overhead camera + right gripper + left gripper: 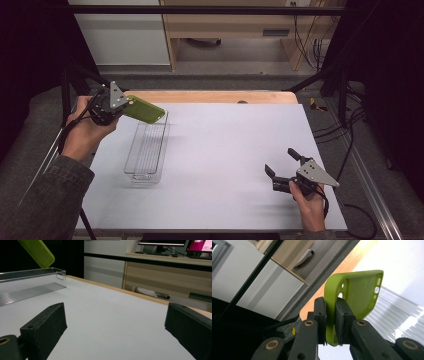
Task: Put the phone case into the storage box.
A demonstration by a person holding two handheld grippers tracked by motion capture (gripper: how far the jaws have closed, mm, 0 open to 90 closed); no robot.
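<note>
One case (145,109), clamped in our left hand-held gripper (122,105), points over the bin's (146,147) far end; right hand-held gripper (282,165) gapes empty.

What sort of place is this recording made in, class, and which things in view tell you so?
Probably a lab or office workroom set up for recording. A white table stands inside a black metal frame, computer monitors sit on a wooden desk behind, and cables hang by the far wall.
</note>
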